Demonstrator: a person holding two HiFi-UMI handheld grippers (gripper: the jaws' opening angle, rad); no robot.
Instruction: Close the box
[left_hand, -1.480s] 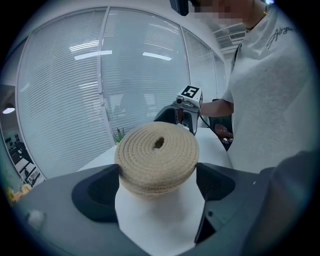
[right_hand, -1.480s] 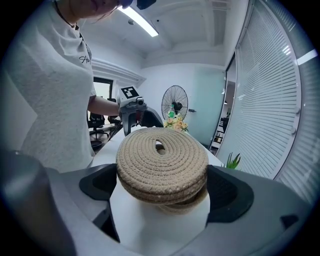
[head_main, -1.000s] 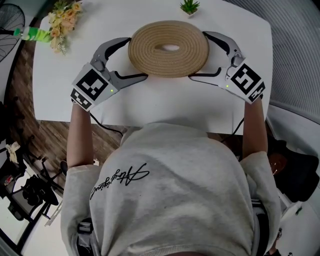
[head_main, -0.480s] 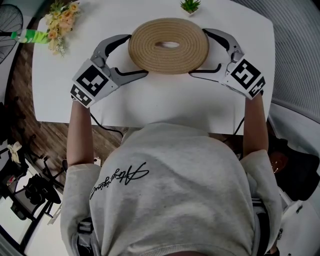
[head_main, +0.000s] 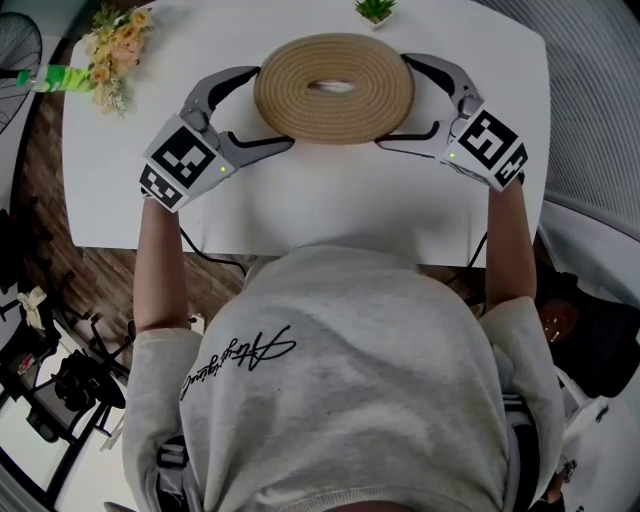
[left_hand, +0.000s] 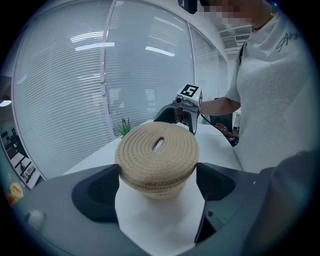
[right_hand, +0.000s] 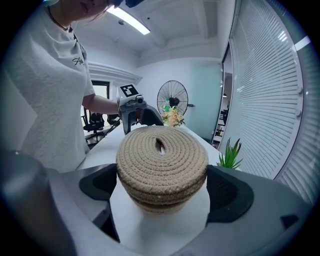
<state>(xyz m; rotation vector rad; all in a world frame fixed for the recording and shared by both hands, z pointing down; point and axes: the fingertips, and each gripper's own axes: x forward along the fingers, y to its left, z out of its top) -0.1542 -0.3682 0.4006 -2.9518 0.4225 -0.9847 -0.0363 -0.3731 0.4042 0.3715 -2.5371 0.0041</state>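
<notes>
Left gripper (left_hand: 157, 172): jaws spread wide and pressed against the woven rope lid (head_main: 370, 90), one pad on each side of its rim, as seen in the left gripper view. Right gripper (right_hand: 162, 172): same condition, jaws set wide and clamped on the opposite side of the lid, pads touching its coiled edge. Lid: round, tan, coiled rope, with a slot-shaped hole at its centre; held level between the two grippers, one at its left and one at its right. Box (right_hand: 156, 206): matching rope body, directly beneath the lid; only a narrow band of its wall shows under the lid's overhanging rim, and whether the lid is fully seated cannot be told. Table (head_main: 330, 210): white top, carrying the box; bare surface on the person's side of the lid. Potted plant (head_main: 372, 10): small, green, just beyond the lid at the table's far edge. Flower bunch (head_main: 115, 50): pale blooms, well to the left of the lid near the table corner. Pedestal fan (right_hand: 172, 102): standing beyond the flowers, off the table. Person: grey shirt (head_main: 350, 380), bare forearms reaching to either side of the lid.
</notes>
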